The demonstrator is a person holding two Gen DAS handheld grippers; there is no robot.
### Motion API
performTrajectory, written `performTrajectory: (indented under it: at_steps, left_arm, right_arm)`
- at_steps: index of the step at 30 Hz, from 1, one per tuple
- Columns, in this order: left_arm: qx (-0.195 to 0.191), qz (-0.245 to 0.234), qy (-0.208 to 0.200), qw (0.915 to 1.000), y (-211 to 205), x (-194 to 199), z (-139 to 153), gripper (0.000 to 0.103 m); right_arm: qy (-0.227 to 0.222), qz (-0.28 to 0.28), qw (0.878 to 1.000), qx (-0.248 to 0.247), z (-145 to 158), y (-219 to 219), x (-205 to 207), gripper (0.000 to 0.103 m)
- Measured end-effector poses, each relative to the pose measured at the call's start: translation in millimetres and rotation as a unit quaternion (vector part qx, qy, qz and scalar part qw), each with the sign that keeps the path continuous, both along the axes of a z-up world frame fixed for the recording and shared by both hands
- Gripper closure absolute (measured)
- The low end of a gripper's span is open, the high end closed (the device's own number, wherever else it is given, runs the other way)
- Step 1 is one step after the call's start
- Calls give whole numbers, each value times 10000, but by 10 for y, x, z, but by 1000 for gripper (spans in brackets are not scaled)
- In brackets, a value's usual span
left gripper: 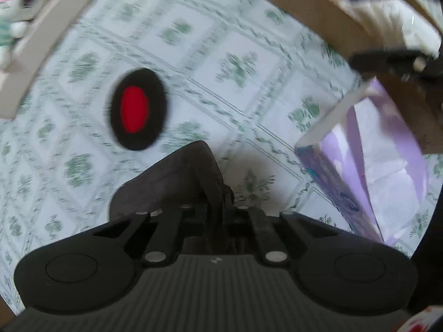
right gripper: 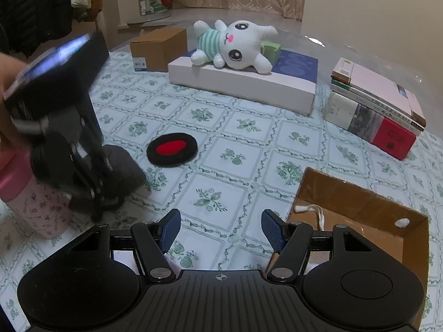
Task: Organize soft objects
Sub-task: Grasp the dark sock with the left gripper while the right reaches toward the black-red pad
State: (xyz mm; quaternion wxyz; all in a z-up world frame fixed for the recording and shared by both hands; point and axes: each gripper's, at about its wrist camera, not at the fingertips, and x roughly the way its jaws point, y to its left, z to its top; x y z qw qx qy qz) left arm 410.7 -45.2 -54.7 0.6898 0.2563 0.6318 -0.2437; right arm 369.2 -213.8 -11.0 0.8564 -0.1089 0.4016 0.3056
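Left wrist view: the left gripper (left gripper: 224, 202) points down at the tablecloth (left gripper: 210, 55), its jaws drawn together on a dark grey soft cloth (left gripper: 171, 177) that bunches up at lower centre of the frame. Left of centre, apart from it, lies a round black pad with a red middle (left gripper: 138, 109), flat on the cloth. A white plush rabbit (left gripper: 13, 13) peeks in at the upper left, on a white box edge. At the right sits a purple pack (left gripper: 382, 166), with the rim of a cardboard box (left gripper: 304, 8) running across the upper right. The whole picture is blurred.

Right wrist view: the right gripper (right gripper: 221, 229) hangs at the bottom centre with its blue pads (right gripper: 171, 229) standing well apart and nothing between them. At the left, the left gripper (right gripper: 94, 193) is pressed down on the dark grey soft cloth (right gripper: 124, 168). Just right of that is the round black pad with a red middle (right gripper: 172, 149). The white plush rabbit (right gripper: 235, 44) lies on a flat white and blue box (right gripper: 243, 83) at upper centre. A stack of books (right gripper: 376, 110) is at the right, an open cardboard box (right gripper: 360, 213) at lower right, a closed carton (right gripper: 159, 48) upper left, and a pink bottle (right gripper: 36, 207) at the left edge.
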Motion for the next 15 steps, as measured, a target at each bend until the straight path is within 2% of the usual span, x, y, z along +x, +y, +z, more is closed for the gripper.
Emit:
performTrajectory:
  at_steps: [4,8,15]
  left_arm:
    - [-326,403,-345,9981,367,68,390,96]
    - [-578,944,-786,9907,755,152,769,96]
    - [-753,1419,-1494,9756,1299,194,999,96]
  right_arm:
    - [-55,108,9999,11,57,110,31,39]
    - [-53,302,9995,79,108,306,139,39]
    - [265,772,9966,73,21,830,556,38]
